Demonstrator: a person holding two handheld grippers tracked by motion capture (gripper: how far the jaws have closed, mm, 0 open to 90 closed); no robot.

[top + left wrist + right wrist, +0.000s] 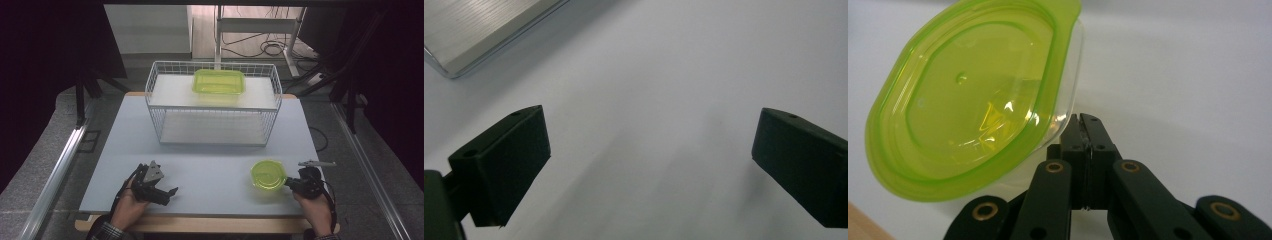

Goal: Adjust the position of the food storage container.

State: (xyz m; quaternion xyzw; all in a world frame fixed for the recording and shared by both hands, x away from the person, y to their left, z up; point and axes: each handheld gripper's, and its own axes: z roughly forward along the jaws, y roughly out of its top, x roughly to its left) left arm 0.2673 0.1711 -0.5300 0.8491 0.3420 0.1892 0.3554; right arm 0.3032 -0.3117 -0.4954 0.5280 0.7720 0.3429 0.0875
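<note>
The right gripper (pixel 291 183) is clamped tight on the rim of the round, lime-green lidded plastic container (pixel 268 174), near right on the pale surface (pixel 215 165), likely for carrying to the white wire rack (pixel 212 102) (a rectangular green tub (pixel 219 81) already sits there). The left gripper (pixel 167 192) rests wide apart, holding nothing.

You work on a smooth matt table (pixel 210 175) with a white wire-metal rack (pixel 212 102), two glossy translucent green plastic containers (pixel 268 174) (pixel 219 81), and matt black plastic gripper pads (pixel 506 160).
</note>
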